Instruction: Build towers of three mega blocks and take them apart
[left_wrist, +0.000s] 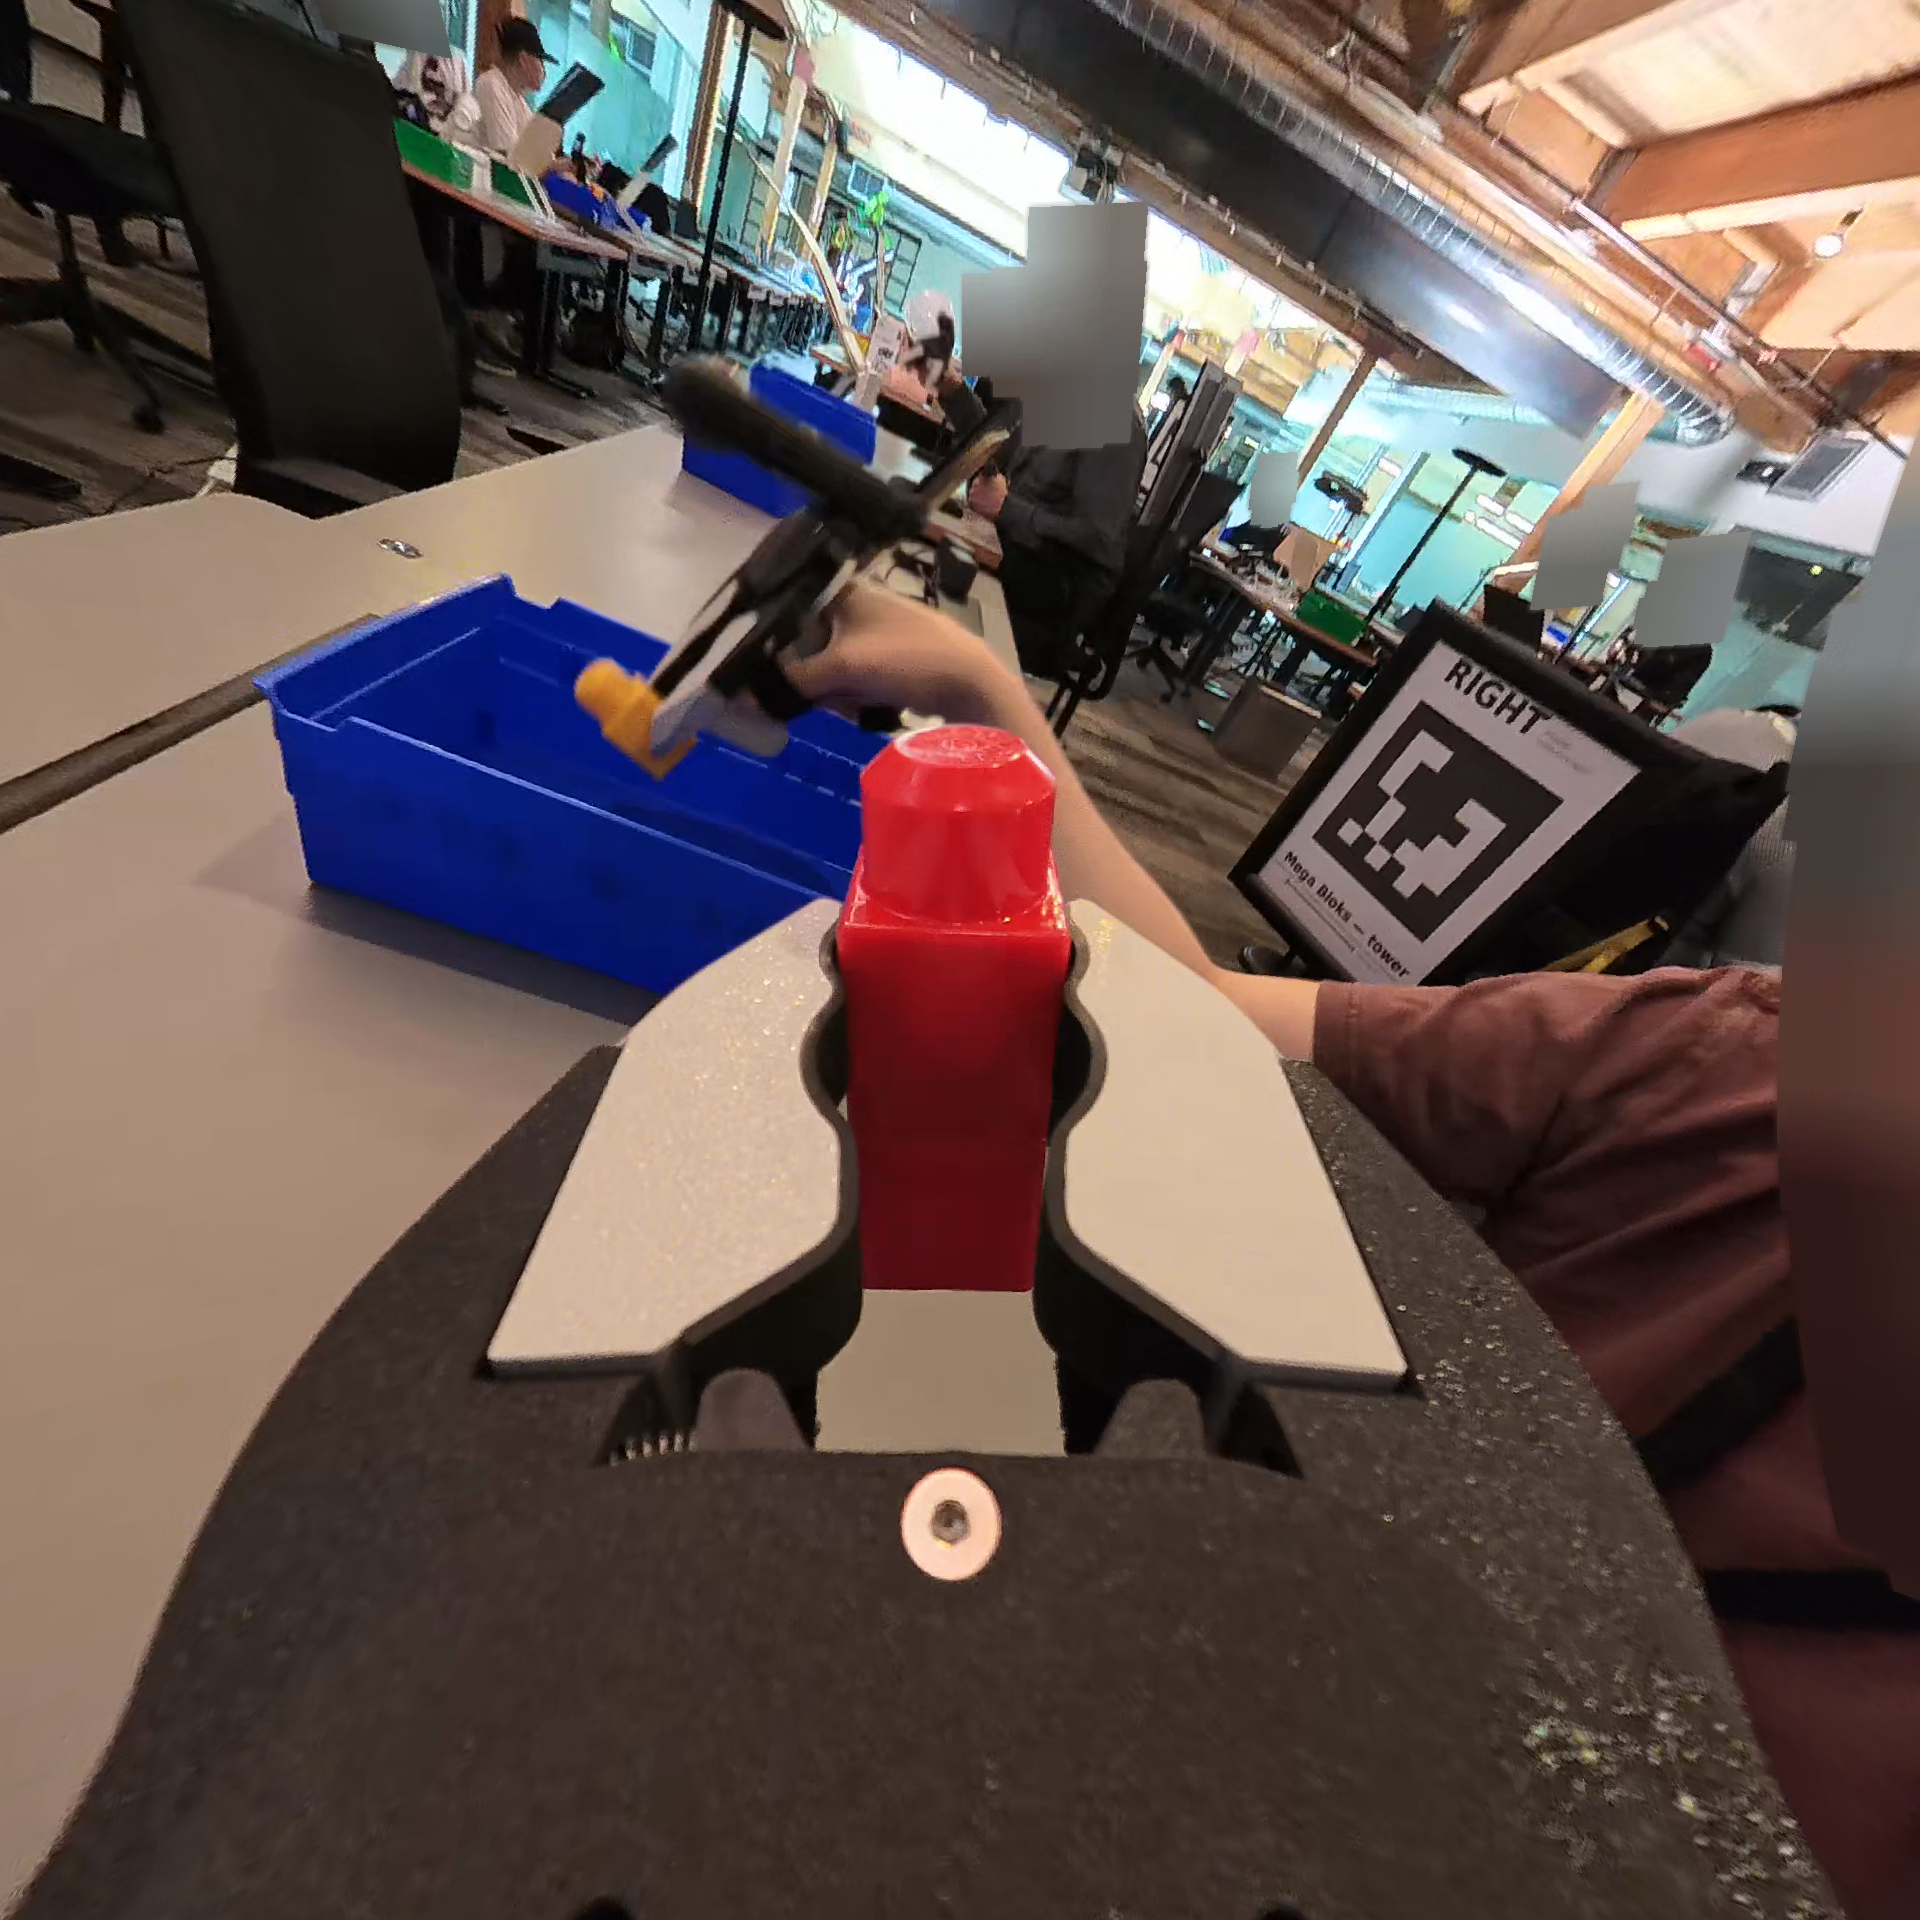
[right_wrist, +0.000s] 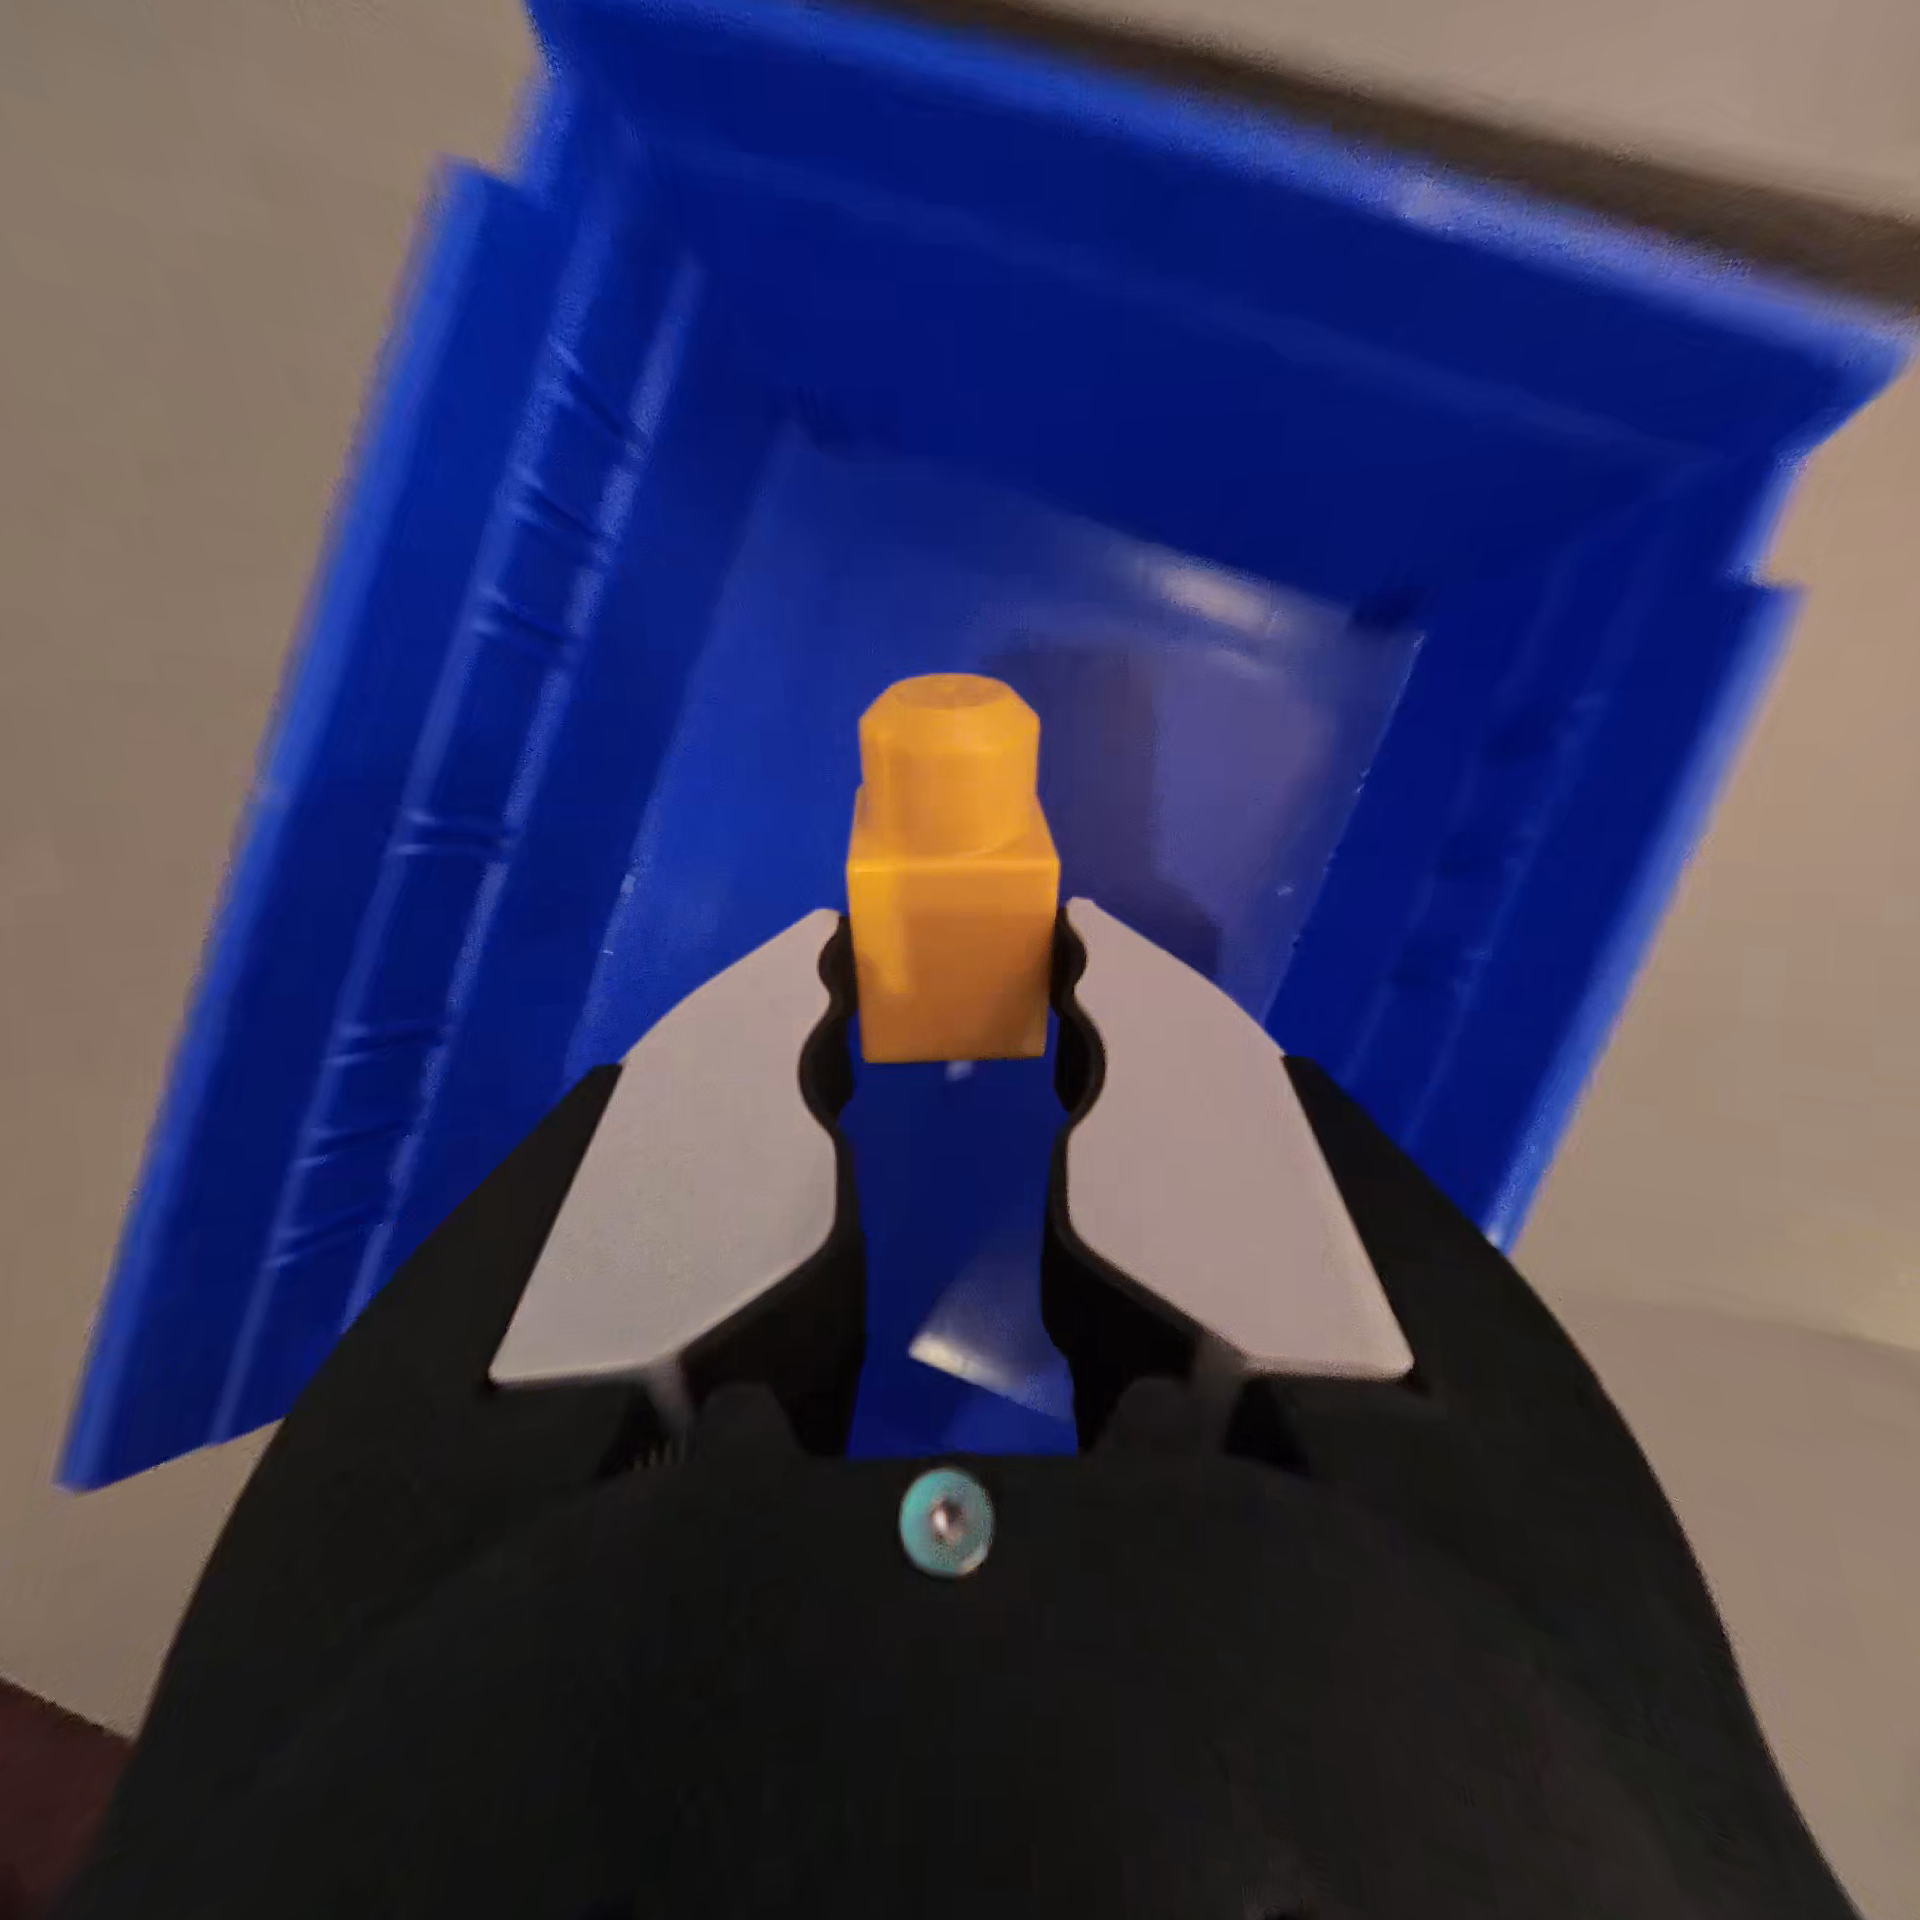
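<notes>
Left wrist view: the left tongs (left_wrist: 951, 997) are clamped on a red block stack (left_wrist: 951, 1091), with both pads pressed flat against its sides. The stack appears to be two red blocks joined, since a faint seam crosses its body. It points stud-forward, away from the camera, and its round stud (left_wrist: 956, 821) projects beyond the fingertips. The stack is held above the grey bench (left_wrist: 208, 1039), clear of the surface.

Beyond the red stack, a blue bin (left_wrist: 499, 821) stands on the bench. The right tongs (left_wrist: 675, 717) reach over it, gripped by a hand (left_wrist: 894, 665) on a bare forearm with a maroon sleeve (left_wrist: 1538, 1101). These tongs are closed on an orange block (left_wrist: 618, 712), which hangs over the bin's open top. A second blue bin (left_wrist: 790, 436) sits farther back on the bench. A framed placard with a black-and-white marker (left_wrist: 1455, 821) stands to the right, off the bench edge.

Right wrist view: the right tongs (right_wrist: 951, 977) look down into the blue bin (right_wrist: 520, 727). The orange block (right_wrist: 951, 935) sits between the fingertips, both pads bearing on its opposite sides, stud pointing away from the camera. The block is above the bin floor (right_wrist: 1195, 727). The picture is slightly blurred.
</notes>
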